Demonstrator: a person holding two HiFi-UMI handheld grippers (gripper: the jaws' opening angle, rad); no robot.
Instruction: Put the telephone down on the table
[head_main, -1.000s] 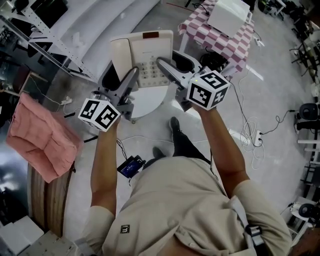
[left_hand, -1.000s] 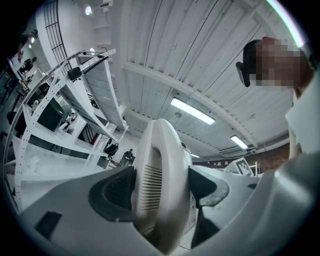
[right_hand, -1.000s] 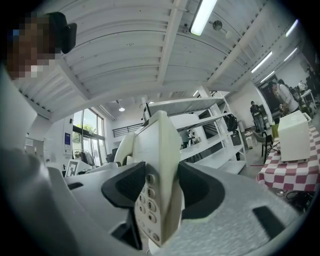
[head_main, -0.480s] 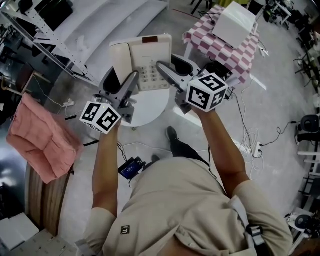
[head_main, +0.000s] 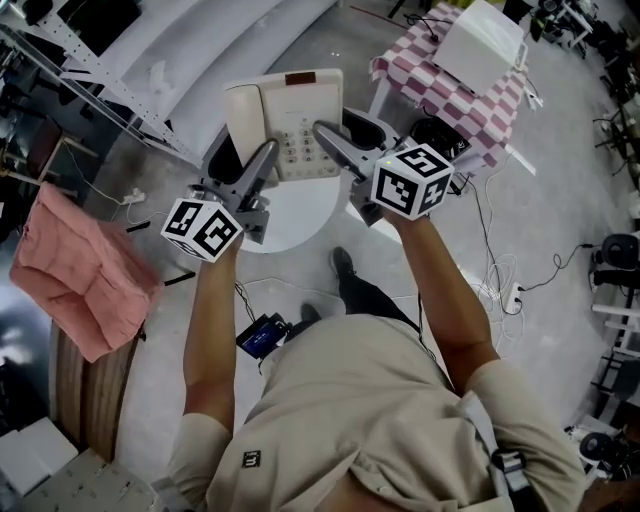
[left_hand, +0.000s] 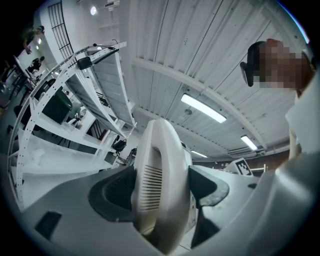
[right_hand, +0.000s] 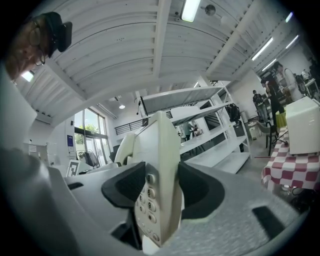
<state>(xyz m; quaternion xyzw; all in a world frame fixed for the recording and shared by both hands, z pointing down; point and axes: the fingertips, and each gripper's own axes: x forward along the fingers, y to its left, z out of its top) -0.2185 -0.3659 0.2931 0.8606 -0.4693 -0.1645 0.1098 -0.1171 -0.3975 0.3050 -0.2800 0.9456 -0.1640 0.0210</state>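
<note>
The head view looks steeply down from above the person (head_main: 360, 420), the telephone (head_main: 285, 115) lying toward 12 o'clock. Both gripper views sit close behind their jaws, tilted up at the ceiling (left_hand: 200, 60); all three share the telephone.

Round white tabletop (head_main: 300, 212) stands on grey floor (head_main: 570, 170) strewn with cables (head_main: 487, 225) and a power strip (head_main: 515, 297); neighbouring tabletop under checked cloth (head_main: 430, 82) carries a white box (head_main: 480, 40); wooden bench (head_main: 85, 400) at left bears a pink cloth (head_main: 80, 270).
</note>
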